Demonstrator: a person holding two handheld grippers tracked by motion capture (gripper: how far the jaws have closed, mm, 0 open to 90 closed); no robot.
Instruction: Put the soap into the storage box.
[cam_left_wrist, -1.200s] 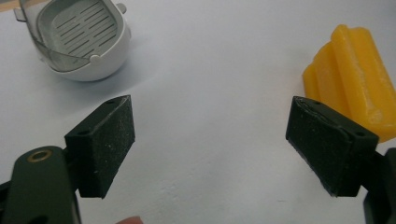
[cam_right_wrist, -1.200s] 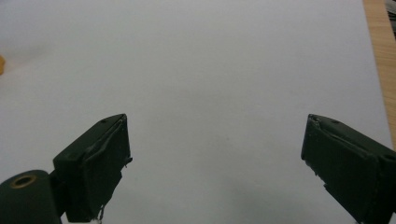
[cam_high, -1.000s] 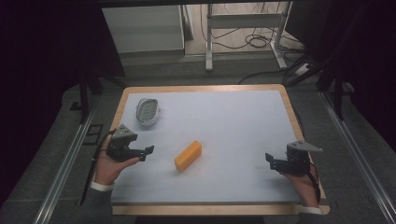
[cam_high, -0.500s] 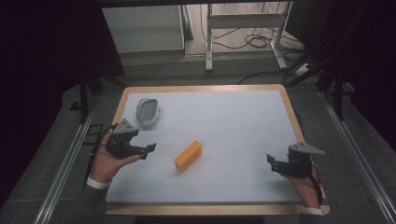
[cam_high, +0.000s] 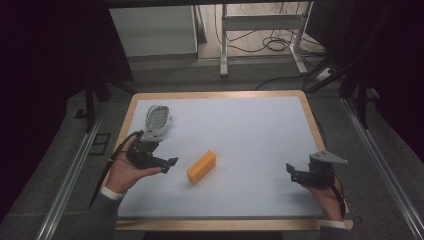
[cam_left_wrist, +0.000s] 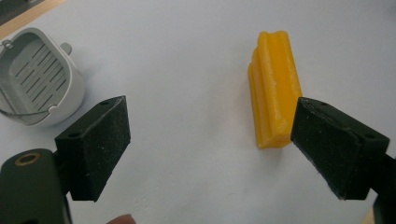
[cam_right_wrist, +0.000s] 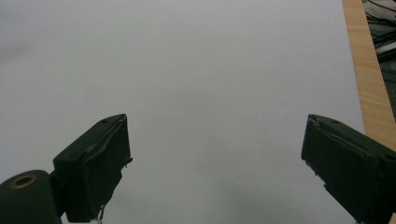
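Table (cam_high: 300, 102) with white top, wooden rim, grey floor (cam_high: 380, 170) around

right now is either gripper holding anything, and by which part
Nothing is held. The left gripper has just been opening, with nothing between its jaws; the yellow block lies on the table beyond them. The right gripper is open over bare table.

The table (cam_high: 310, 107), a white top edged in pale wood, serves as landmark. Beyond its far edge stands a white cabinet (cam_high: 152, 31) and, to that cabinet's right, a metal frame (cam_high: 260, 37) on grey floor with black cables (cam_high: 272, 44) looped behind. Metal rails (cam_high: 67, 175) run along the table's left and right sides. Darkness fills both upper corners.
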